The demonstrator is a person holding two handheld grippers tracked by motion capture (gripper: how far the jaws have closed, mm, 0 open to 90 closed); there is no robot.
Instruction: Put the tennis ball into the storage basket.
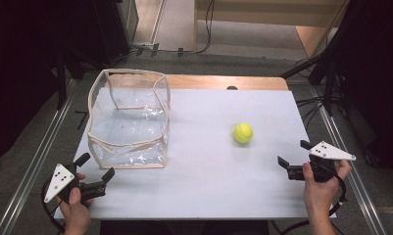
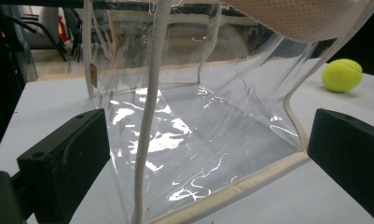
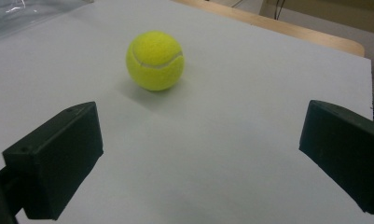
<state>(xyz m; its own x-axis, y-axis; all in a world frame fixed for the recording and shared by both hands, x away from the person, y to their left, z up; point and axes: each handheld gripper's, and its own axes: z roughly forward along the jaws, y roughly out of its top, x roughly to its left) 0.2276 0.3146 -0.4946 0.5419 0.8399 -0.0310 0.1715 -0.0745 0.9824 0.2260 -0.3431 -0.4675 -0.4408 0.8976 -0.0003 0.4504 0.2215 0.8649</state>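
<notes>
Yellow-green tennis ball [image 1: 243, 132] loose on the white table, well right of an upright, open-topped clear bag [image 1: 129, 119].

Clear glossy plastic, fuzzy felt, matt tabletop

Just ahead of the left hand-held gripper [image 1: 97, 169], the bag [image 1: 130, 120] is clear, crinkled plastic film that throws bright glare, edged with woven cream cloth tape. Ahead of the right hand-held gripper [image 1: 293, 155], the ball [image 1: 243, 132] is fuzzy yellow-green felt with a smooth pale seam. The tabletop [image 1: 208, 171] is smooth, matt pale grey, with bare wood at its far edge. Both grippers' jaws look like matt black plastic.
</notes>
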